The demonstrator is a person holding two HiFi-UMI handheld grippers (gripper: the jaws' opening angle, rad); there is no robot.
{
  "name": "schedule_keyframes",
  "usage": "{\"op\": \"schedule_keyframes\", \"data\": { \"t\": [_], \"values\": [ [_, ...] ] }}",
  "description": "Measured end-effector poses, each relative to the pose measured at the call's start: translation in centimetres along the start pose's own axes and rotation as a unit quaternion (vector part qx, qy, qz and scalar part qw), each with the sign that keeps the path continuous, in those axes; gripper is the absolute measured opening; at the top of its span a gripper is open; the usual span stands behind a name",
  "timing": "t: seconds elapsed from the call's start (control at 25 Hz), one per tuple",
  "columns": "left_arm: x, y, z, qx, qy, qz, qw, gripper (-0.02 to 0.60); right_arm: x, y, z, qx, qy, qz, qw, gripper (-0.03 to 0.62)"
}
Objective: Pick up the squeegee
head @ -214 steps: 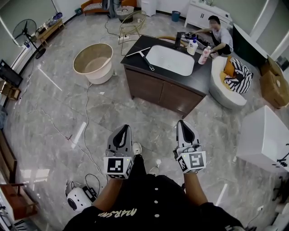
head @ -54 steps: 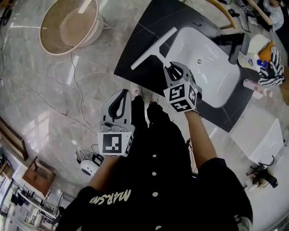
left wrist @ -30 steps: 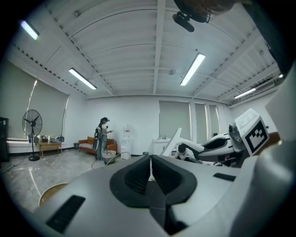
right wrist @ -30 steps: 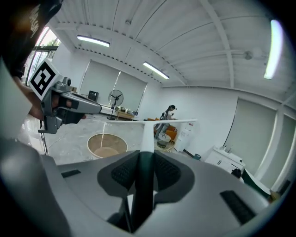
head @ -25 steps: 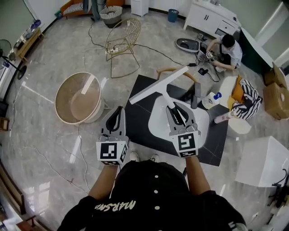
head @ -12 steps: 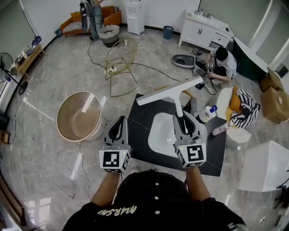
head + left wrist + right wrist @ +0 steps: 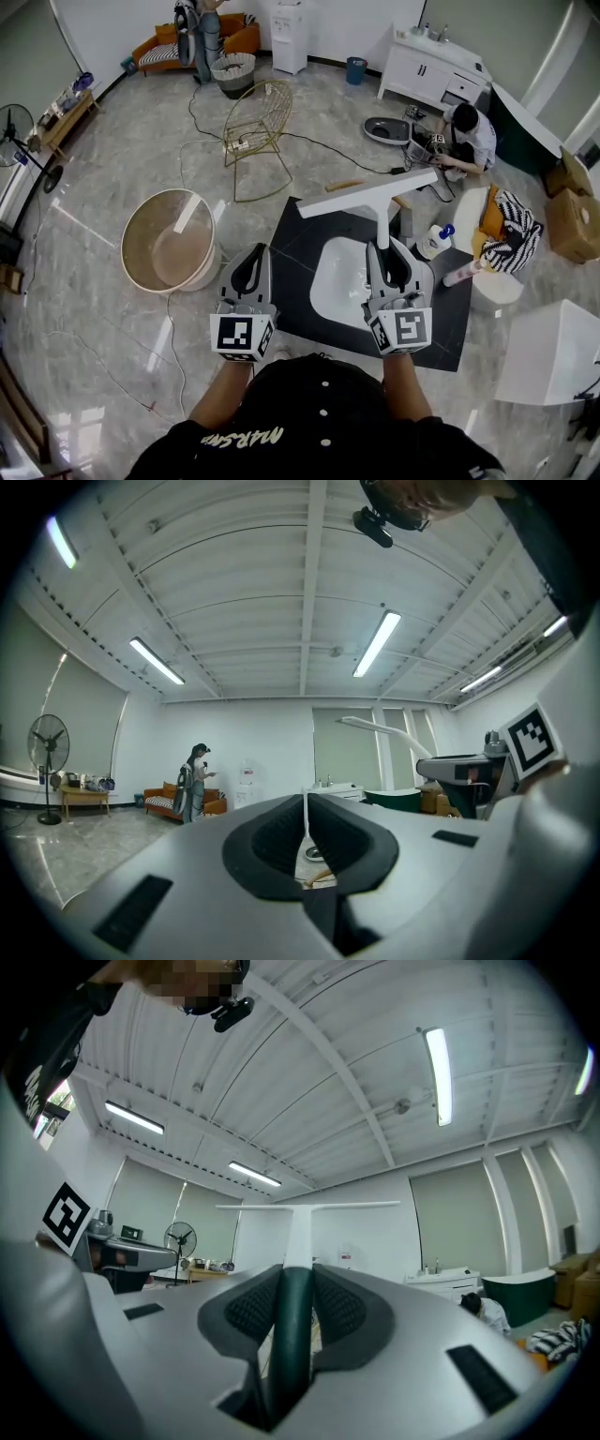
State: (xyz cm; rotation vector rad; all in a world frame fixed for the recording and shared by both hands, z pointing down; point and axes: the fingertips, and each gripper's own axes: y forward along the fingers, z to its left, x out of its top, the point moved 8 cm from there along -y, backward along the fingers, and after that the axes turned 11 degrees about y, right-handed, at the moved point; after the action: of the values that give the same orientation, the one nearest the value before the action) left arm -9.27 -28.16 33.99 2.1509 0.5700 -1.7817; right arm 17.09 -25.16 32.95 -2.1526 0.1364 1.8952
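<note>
A marble-look tiled floor [image 7: 112, 375] spreads across a bright open room, where a black vanity counter [image 7: 291, 281] with a white oval sink [image 7: 339, 277] stands below the person wearing the camera. A round beige tub [image 7: 169, 239] and a gold wire chair [image 7: 253, 122] stand beyond the counter, and another person [image 7: 466, 131] crouches near the far cabinets.

The squeegee [image 7: 370, 195] is off the counter and held in the air above the sink. The right gripper [image 7: 392, 251] is clamped on its dark green handle [image 7: 292, 1335], which fills the slot between the ribbed pads. The white neck rises out of the jaws to a long, straight white blade [image 7: 309, 1207], set crosswise like the top of a T and roughly level. The left gripper [image 7: 251, 258] hovers beside it over the counter's near edge, its jaws drawn together on nothing.

The pick-up looks essentially complete. The work now appears to be holding firm. The smooth handle could turn in the pads under that wide blade, so a steady squeeze and a quiet wrist would serve best, with the blade kept clear of the bottles [image 7: 434, 239] near the sink.
</note>
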Motion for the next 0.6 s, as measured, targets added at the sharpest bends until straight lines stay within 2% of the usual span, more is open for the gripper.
{"op": "schedule_keyframes", "data": {
  "t": [0.6],
  "values": [
    [0.3,-0.8,-1.1,-0.005,-0.002,-0.009,0.9999,0.02,-0.1,-0.8,0.3,-0.003,-0.004,-0.002,1.0,0.087]
  ]
}}
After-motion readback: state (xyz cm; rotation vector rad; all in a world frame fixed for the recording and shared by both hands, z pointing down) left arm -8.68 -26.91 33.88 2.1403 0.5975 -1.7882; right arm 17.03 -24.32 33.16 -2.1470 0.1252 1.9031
